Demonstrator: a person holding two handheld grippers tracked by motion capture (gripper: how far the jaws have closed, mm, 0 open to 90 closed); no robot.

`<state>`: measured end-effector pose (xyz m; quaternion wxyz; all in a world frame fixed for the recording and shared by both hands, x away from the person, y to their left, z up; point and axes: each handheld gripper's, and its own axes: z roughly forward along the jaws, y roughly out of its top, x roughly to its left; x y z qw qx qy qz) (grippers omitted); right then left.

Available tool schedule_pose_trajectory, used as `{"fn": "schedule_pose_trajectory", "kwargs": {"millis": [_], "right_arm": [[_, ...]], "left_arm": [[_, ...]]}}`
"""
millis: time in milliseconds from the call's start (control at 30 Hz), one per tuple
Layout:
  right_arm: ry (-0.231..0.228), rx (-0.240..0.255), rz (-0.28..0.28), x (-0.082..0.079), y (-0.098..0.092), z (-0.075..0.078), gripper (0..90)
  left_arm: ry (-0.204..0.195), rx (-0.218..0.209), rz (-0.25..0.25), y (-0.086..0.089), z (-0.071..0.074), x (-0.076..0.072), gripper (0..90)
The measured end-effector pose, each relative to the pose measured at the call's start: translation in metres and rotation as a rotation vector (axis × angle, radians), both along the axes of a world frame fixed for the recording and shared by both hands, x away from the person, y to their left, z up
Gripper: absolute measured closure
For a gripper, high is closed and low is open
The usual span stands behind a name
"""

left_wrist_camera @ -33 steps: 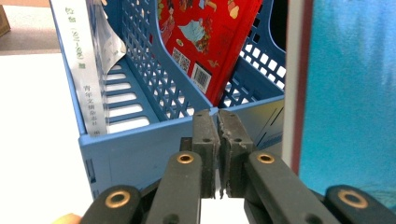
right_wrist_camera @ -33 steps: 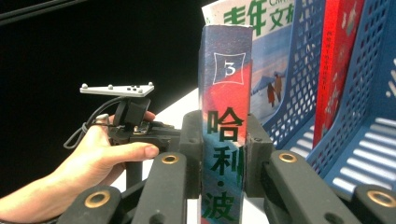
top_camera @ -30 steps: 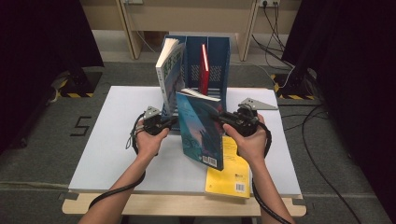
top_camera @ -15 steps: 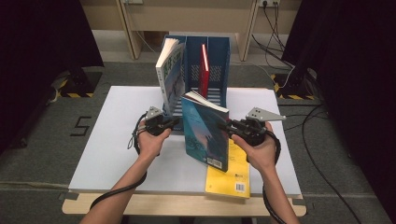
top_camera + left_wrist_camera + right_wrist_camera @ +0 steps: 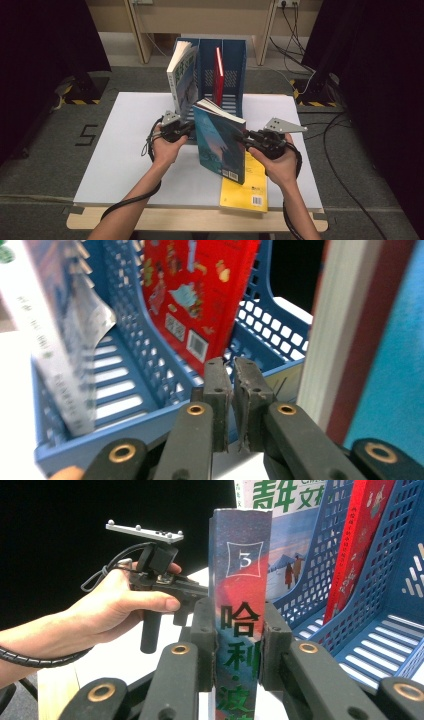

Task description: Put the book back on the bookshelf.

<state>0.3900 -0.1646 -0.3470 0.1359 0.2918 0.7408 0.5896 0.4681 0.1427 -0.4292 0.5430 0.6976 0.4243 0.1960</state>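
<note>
I see the white desk [image 5: 115,150] spread wide under the high view, and at its far edge the blue file rack [image 5: 232,65] stands with its open side toward me. A pale book [image 5: 181,75] leans in the rack's left compartment and a thin red book [image 5: 218,75] stands upright further right. In front of the rack I have the blue-covered book [image 5: 220,145] standing upright on the desk, tilted a little, its spine facing my right side. A yellow book [image 5: 246,187] lies flat near the desk's front edge, just beside and partly behind the standing one. My right gripper [image 5: 239,645] has its jaws clamped on the blue-covered book's spine, one pad on each cover. My left gripper [image 5: 234,390] sits at the other side of that book, its jaws drawn together with nothing between them, the book's page edge just to their right and the rack right ahead
</note>
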Motion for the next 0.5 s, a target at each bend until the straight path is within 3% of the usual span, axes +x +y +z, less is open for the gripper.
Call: {"fn": "schedule_pose_trajectory", "kwargs": {"millis": [267,500], "right_arm": [[0.001,-0.001,0.005,0.0,-0.001,0.0,74.9],[0.003,-0.006,0.008,0.0,-0.002,0.001,74.8]], "left_arm": [[-0.074,0.031,-0.08,-0.012,0.007,-0.004,85.3],[-0.086,0.041,-0.1,-0.013,0.007,-0.005,89.1]]}}
